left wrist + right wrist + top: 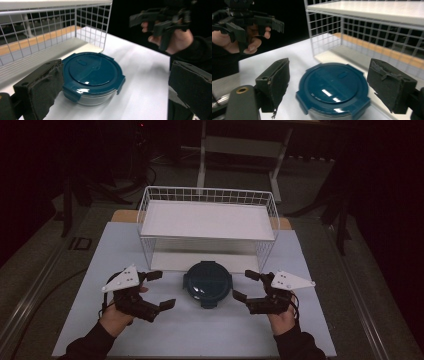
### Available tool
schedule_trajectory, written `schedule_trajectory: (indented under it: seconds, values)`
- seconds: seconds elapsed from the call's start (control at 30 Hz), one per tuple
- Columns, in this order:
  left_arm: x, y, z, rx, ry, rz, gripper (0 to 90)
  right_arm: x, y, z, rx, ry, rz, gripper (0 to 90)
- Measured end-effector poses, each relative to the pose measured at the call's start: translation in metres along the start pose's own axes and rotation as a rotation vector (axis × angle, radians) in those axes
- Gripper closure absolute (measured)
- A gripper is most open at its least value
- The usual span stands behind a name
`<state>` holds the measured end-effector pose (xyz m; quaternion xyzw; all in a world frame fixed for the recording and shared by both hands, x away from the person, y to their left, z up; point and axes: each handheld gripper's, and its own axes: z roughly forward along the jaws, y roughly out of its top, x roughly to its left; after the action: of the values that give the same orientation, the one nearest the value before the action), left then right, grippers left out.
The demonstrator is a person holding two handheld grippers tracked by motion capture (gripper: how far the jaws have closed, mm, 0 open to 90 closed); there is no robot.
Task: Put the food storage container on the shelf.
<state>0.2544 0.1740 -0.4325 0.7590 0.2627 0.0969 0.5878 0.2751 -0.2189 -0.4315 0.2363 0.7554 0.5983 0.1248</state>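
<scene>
Resting at centre frame in the high view, just below the front edge of the white wire rack (207, 222) and between the two grippers: one round container (207, 283), clear-walled with a dark teal snap-on lid (93, 72) carrying four locking tabs around its rim. Contents: none discernible through the wall in the left gripper view, though the lighting is dim and this is uncertain. Wall material reads as glass or hard clear plastic, so judged rigid, moderately heavy for its size, and breakable if dropped. Lid surface is glossy with bright reflections, likely slippery under padded jaws; the flat top offers no purchase. Best hold, by judgement: across the body from opposite sides below the lid rim, or one gripper at each side on a tab (360, 106), where the projecting edges give the pads something to catch. Left gripper (159, 289) at lower left of the high view, jaws spread wide, nothing between them. Right gripper (247, 285) at lower right, jaws likewise standing wide apart and empty. Both clear of the container, on the white table (310, 320)
</scene>
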Motion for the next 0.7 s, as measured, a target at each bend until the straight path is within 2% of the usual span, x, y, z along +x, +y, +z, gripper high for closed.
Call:
schedule_trajectory:
  seconds: [0.07,0.13,0.23,0.3,0.37,0.4,0.47,0.57,0.6,0.7]
  values:
    - [0.004,0.003,0.007,0.012,-0.005,-0.024,0.4,0.0,0.0,-0.003,-0.017,-0.041,-0.023,18.4]
    - [0.008,0.005,0.015,0.032,0.009,-0.038,0.4,0.002,0.0,-0.003,-0.005,-0.078,-0.058,18.3]
    - [0.015,0.005,0.028,0.067,0.026,-0.046,0.4,0.002,-0.001,-0.001,0.017,-0.115,-0.06,16.1]
    - [0.02,0.003,0.035,0.104,0.037,-0.064,0.4,0.002,-0.002,0.0,0.02,-0.101,-0.043,16.0]
    - [0.028,-0.002,0.044,0.117,0.054,-0.113,0.4,0.003,-0.002,0.001,0.06,-0.088,-0.018,16.1]
    - [0.032,-0.004,0.048,0.127,0.057,-0.142,0.4,0.005,-0.002,0.001,0.059,-0.089,-0.015,16.0]
    - [0.037,-0.009,0.053,0.15,0.081,-0.169,0.5,0.007,-0.003,0.002,0.057,-0.102,-0.024,11.6]
    - [0.046,-0.015,0.062,0.206,0.097,-0.238,0.5,0.007,-0.005,0.003,0.052,-0.102,-0.034,9.6]
    - [0.048,-0.016,0.064,0.21,0.095,-0.259,0.5,0.007,-0.006,0.003,0.05,-0.115,-0.03,9.6]
    - [0.059,-0.021,0.07,0.232,0.069,-0.366,0.5,0.007,-0.008,0.005,0.066,-0.119,-0.034,9.8]
